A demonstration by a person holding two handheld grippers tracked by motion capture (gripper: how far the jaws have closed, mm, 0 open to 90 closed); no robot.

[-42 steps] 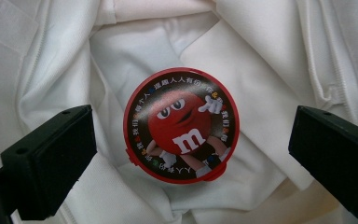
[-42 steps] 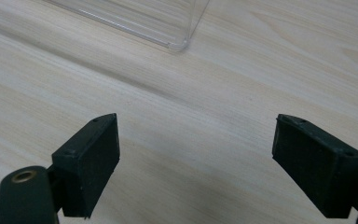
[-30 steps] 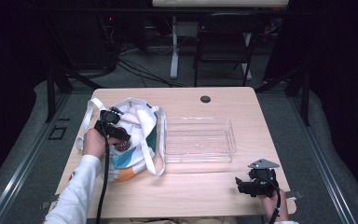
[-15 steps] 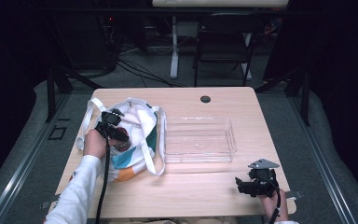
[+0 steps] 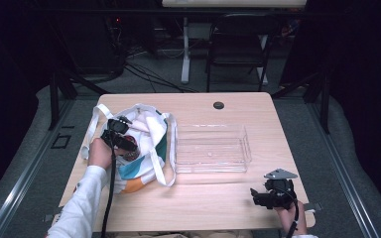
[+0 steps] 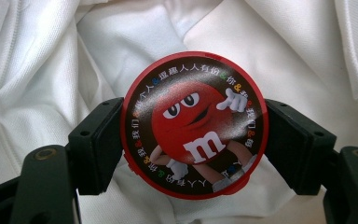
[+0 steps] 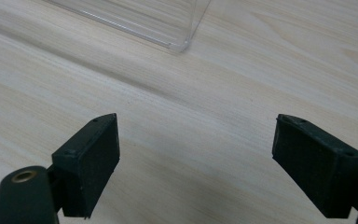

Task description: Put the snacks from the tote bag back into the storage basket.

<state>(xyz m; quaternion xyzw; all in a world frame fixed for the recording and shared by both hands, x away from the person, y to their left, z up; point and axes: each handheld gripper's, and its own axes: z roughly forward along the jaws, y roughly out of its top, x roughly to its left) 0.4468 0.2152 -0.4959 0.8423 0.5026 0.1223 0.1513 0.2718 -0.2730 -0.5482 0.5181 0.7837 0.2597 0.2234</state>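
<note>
Since a second ago neither hand has shifted on the table, but the left gripper (image 6: 193,154) has just been closing its jaws, and I now see both black pads pressed against the rim of a round candy tin (image 6: 194,125), one on each side. That tin sits inside the mouth of the white tote bag (image 5: 151,134) at the left of the wooden table (image 5: 228,208); its lid is glossy, dark brown with a red edge, printed with a red cartoon candy figure and a ring of small characters. Crumpled white fabric lies all around and under it, soft and creased, and the bag's straps trail over the tabletop. Just to the right of the bag stands a clear plastic tray (image 5: 211,161), rectangular and thin-walled, near the bag's strap. My left hand (image 5: 99,152) lies at the bag's near-left side, forearm in a white sleeve, gripper pointing into the bag. The right gripper (image 7: 196,163) rests low near the table's front right corner, its jaws wide apart over bare pale wood grain, one corner of the tray ahead of it.
</note>
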